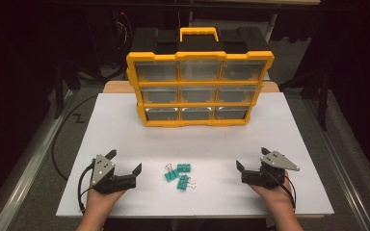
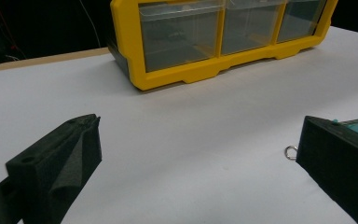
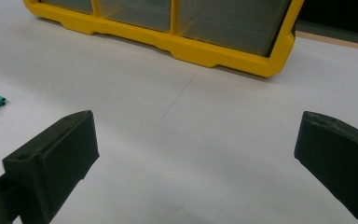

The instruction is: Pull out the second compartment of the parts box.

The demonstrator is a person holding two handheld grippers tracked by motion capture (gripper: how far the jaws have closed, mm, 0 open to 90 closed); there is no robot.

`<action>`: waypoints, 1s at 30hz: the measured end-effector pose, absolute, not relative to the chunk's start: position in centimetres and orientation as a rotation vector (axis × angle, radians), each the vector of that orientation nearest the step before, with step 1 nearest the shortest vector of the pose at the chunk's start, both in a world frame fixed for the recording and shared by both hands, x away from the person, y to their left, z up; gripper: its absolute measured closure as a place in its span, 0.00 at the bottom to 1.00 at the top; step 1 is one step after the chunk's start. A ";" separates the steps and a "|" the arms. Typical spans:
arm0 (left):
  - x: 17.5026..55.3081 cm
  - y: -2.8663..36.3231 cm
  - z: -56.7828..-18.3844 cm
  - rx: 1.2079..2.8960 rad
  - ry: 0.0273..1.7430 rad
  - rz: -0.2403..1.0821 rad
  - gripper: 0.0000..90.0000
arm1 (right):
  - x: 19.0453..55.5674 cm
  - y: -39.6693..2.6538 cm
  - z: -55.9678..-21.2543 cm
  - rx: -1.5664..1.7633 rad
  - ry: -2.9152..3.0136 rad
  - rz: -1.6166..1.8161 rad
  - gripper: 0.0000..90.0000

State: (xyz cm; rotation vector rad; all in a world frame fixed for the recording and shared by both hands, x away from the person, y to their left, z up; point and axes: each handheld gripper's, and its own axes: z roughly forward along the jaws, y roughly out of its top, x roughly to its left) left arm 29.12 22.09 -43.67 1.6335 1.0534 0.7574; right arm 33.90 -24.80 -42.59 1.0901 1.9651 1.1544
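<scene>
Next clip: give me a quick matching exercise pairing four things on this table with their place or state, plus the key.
Things:
1. drawer organizer
2. binder clips
3. left gripper
4. right gripper

Descriptions:
A. teal, lying between the two grippers
B. yellow frame, at the table's far side
C. open, at the near right
D. open, at the near left

Pairs: 1-B, 2-A, 3-D, 4-C
</scene>
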 end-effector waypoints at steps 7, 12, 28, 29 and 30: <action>29.1 22.0 -43.9 1.654 1.043 0.768 0.01 | 33.9 -24.8 -42.6 1.084 1.950 1.166 0.01; 29.2 21.9 -43.9 1.654 1.036 0.758 0.01 | 33.9 -24.7 -42.5 1.080 1.956 1.159 0.01; 29.3 22.0 -43.8 1.665 1.045 0.768 0.01 | 34.2 -23.9 -41.9 1.034 1.936 1.126 0.01; 29.3 22.0 -43.7 1.666 1.047 0.772 0.01 | 34.5 -23.9 -41.8 1.049 1.930 1.137 0.01; 29.3 22.0 -43.8 1.664 1.050 0.774 0.01 | 34.7 -23.9 -41.7 1.045 1.925 1.136 0.01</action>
